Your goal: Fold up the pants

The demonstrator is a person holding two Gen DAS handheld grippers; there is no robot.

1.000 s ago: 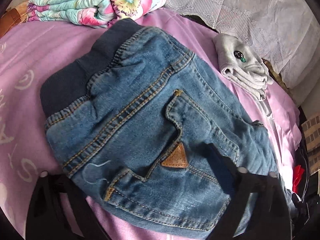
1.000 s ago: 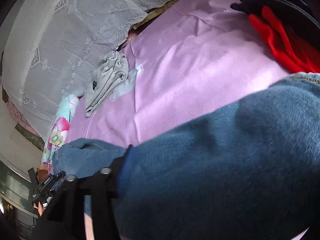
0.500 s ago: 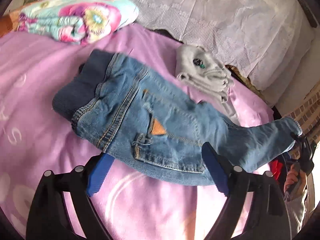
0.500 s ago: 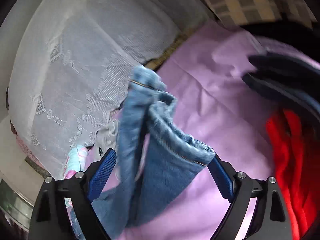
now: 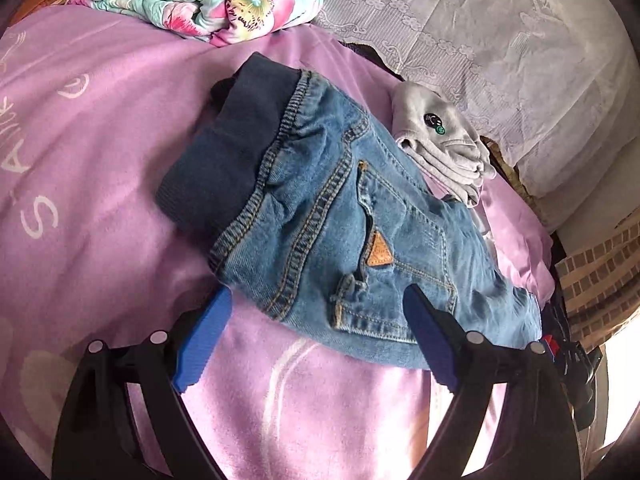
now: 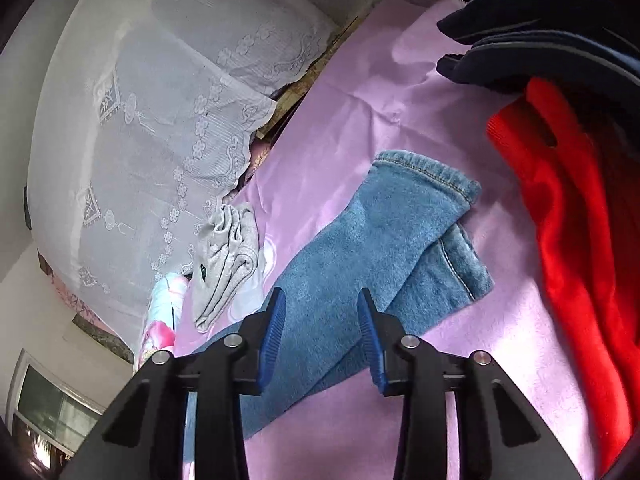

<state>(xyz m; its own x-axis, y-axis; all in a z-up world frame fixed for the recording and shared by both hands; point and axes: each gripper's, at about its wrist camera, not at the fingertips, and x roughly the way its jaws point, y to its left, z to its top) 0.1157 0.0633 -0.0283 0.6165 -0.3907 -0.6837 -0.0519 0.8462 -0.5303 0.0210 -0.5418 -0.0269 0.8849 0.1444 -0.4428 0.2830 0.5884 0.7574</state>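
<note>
Lying flat on the pink bed sheet (image 5: pixel 100 152), the jeans (image 5: pixel 340 220) show waistband and pocket only to the left tool (image 5: pixel 316 336), spread wide and empty; the right tool (image 6: pixel 320 320), released, sees the cuffs beside red clothing (image 6: pixel 580 260).

Pants (image 5: pixel 352 216): blue denim, matt, tan stitching; ribbed knit waistband; fuzzy nap on legs (image 6: pixel 360 248).
Bedsheet (image 5: pixel 100 168): pink cloth, smooth, slight sheen.
Left gripper (image 5: pixel 316 344): matt black plastic; ridged blue pads (image 5: pixel 202 344).
</note>
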